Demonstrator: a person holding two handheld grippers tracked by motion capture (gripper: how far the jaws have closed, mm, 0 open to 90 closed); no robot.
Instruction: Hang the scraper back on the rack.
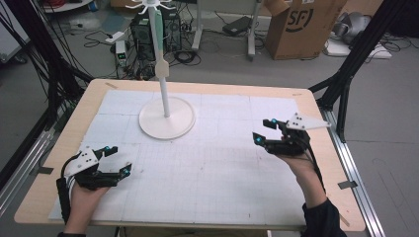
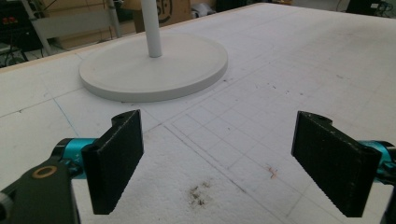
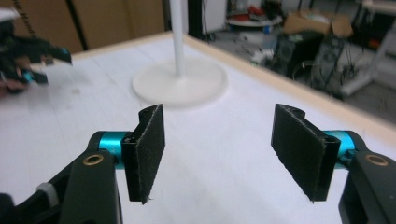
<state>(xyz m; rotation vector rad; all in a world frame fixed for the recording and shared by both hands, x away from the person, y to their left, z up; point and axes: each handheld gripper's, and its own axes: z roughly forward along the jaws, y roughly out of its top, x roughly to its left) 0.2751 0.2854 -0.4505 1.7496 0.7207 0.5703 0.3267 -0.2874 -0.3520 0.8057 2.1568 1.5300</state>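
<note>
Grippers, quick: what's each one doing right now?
Left gripper: open, holding nothing, above the white mat.
Right gripper: open, holding nothing.

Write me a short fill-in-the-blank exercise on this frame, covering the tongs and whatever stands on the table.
1. The left tongs and the right tongs both have their jaws ____.
2. The white stand rests on a base whose shape is ____.
3. Between the jaws of either pair of tongs there is ____.
4. In the high view, the stand sits nearer the table's ____ edge than the person's hands do.

Missing words: open; round; nothing; far
</note>
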